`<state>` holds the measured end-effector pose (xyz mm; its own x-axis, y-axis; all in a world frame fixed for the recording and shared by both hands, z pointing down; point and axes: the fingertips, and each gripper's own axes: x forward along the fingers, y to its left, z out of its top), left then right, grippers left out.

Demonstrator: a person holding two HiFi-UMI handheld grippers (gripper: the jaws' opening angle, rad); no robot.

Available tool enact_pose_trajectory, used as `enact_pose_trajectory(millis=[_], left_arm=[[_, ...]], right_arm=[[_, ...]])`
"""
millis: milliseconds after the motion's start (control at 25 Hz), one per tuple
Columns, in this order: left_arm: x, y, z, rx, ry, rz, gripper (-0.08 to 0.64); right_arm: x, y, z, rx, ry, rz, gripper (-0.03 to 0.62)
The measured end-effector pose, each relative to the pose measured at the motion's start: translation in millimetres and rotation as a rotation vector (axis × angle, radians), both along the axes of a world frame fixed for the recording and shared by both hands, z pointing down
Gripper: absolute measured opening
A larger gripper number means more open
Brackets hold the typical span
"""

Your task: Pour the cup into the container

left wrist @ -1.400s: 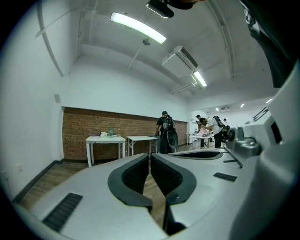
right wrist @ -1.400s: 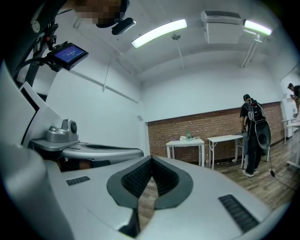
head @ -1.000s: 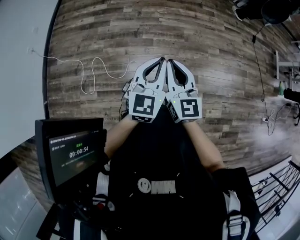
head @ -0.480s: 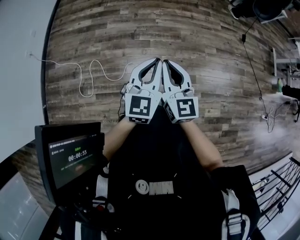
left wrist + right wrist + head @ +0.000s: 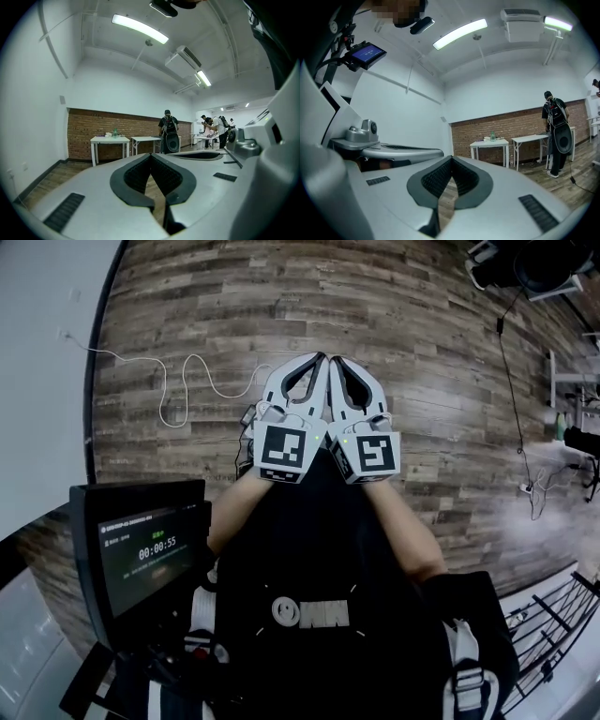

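We find the left gripper (image 5: 320, 362) and the right gripper (image 5: 337, 362) side by side in front of the chest, each clenched: the ribbed black pads meet at the tips and nothing sits between them. A square-marker cube (image 5: 284, 451) caps the rear of each gripper. Below both grippers lies a floor (image 5: 431, 343) of weathered wooden planks. A thin white cable (image 5: 192, 381) snakes across it to the left of the left gripper. Behind and to the left of that gripper, a dark monitor (image 5: 141, 554) shows a running timer. Far ahead of the jaws stands a red brick wall (image 5: 93, 136), with white rectangular tables (image 5: 110, 139) in front of it. A small greenish bottle (image 5: 114, 133) stands on the nearest table; we cannot make out its contents. A person with a black backpack (image 5: 168, 131) stands ahead and to the right. Long tube lights (image 5: 139, 28) run overhead. We cannot tell from these views where the cup or the container is.
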<state>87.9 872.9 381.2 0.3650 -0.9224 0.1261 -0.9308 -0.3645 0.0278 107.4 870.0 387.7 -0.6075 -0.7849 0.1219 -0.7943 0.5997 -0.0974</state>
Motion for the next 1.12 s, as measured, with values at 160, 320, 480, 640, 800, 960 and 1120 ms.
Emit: enact_pose_trajectory(millis=[160,320,480,640,800,960,1120], left_arm=[[-2.8,-1.5,-0.7,0.006,-0.004,-0.010,0.005],[-6.8,-3.5,-0.6,0.011,-0.014,-0.019,0.005],[-8.8,-3.5,-0.4,0.014,-0.012,-0.025,0.005],[-6.3,-3.4,-0.7,0.013,-0.017,-0.013,0.005],[-3.4,-2.1,-0.2,0.008,-0.015,-0.001,0.005],[1.1,-1.7,0.2,0.005,-0.009,0.014,0.005],[5.3,-1.4,0.8,0.004,-0.012,0.025,0.004]], right_arm=[[-4.4,-0.8,-0.4,0.037,-0.009,-0.031,0.000],[-9.4,-3.0,-0.9,0.048,-0.014,-0.046,0.000],[-10.6,-3.2,0.2,0.041,-0.012,-0.046,0.000],[-6.7,-4.0,-1.0,0.017,-0.011,-0.013,0.000],[-3.8,-2.4,-0.9,0.017,-0.005,-0.004,0.000],[0.1,-1.3,-0.3,0.030,0.001,-0.001,0.000],[3.6,-0.2,0.3,0.038,-0.001,0.004,0.000]])
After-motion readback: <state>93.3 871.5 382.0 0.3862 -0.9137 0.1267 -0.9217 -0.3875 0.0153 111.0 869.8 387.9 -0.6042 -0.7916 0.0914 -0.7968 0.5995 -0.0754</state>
